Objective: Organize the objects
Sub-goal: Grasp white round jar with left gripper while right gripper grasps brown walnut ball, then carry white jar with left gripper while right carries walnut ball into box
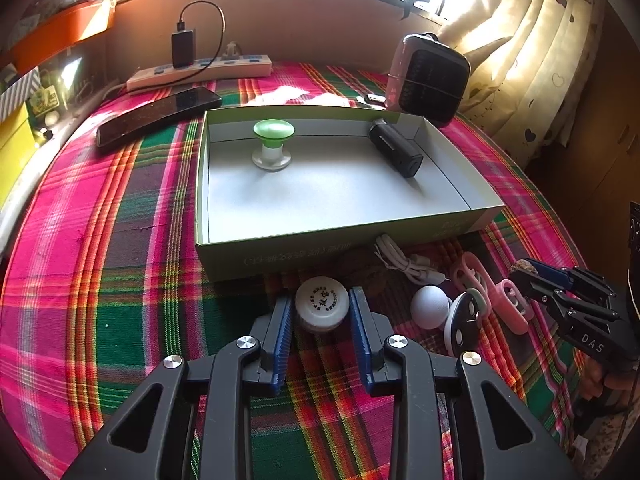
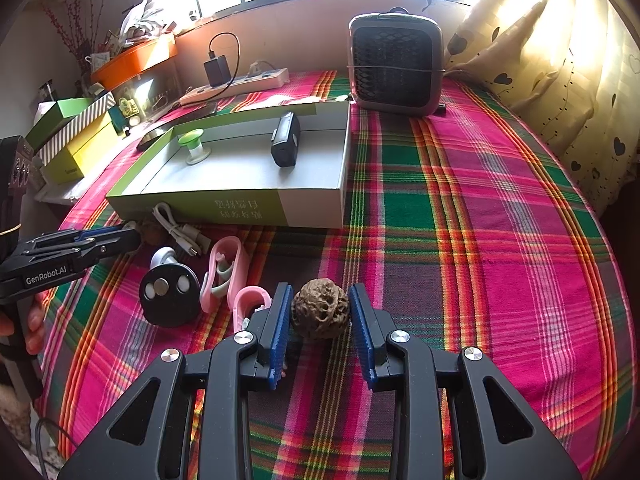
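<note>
- While the shallow green box (image 1: 276, 256) already holds a green-topped knob (image 1: 273, 145) at its far left and a black device (image 1: 395, 148) at its far right, the loose items lie on the plaid cloth (image 2: 500, 240) along the box's near wall, so the sorting looks partway done.
- The left gripper (image 1: 322, 309) has its blue pads on either side of a white round cap (image 1: 322, 303); both pads look to be touching it, so I judge the cap gripped. It sits low, just near of the box wall, and whether it is lifted off the cloth cannot be told.
- The right gripper (image 2: 320, 312) brackets a brown walnut (image 2: 319, 309). The left pad looks in contact, and on the right I cannot tell whether a thin gap remains, so the grip is unclear.
- Left on the cloth: a white cable (image 2: 178, 229) touching the box wall, a white ball (image 1: 430, 306), a black round disc (image 2: 170, 289) and pink clips (image 2: 228, 272), all close together.
- The step in hand appears to be picking up, one item per gripper.
- Next, each item must be raised above the near wall, carried over the bare floor of the box between the two things inside, and released there. The walnut may roll.
</note>
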